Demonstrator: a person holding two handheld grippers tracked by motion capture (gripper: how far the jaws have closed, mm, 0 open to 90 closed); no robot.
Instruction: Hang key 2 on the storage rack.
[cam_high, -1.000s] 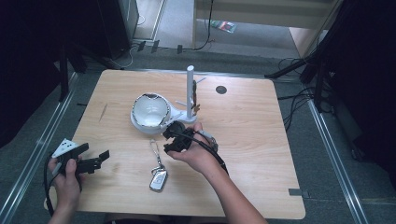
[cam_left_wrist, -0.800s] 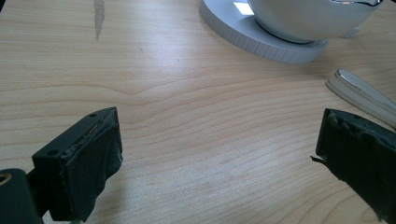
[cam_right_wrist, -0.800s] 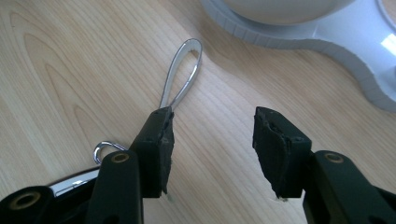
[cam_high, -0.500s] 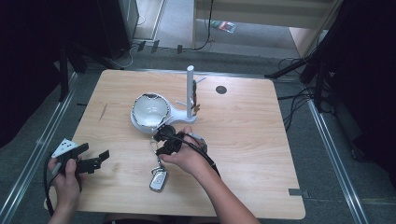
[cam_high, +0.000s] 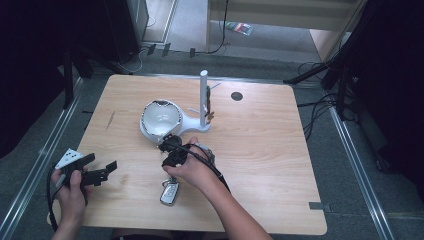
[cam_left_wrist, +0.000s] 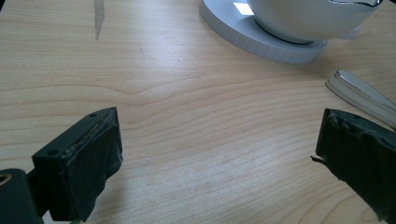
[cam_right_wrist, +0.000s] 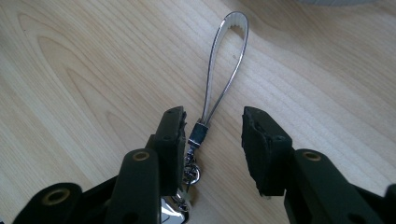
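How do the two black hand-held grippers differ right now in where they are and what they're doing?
The right gripper hovers mid-table with its open jaws either side of the silver car key's strap loop, near the white bowl-shaped stand. The left gripper waits at the wooden table's left edge, with only bare wood between its jaws. The left's jaws gape wider. Both are open and grip nothing.

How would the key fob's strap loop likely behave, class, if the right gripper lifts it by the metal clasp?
The strap loop looks thin and flat, so it will probably flop over. The key fob hangs on small chain links, so it would likely dangle and swing. The right gripper, jaws open astride the shiny clasp, may slip.
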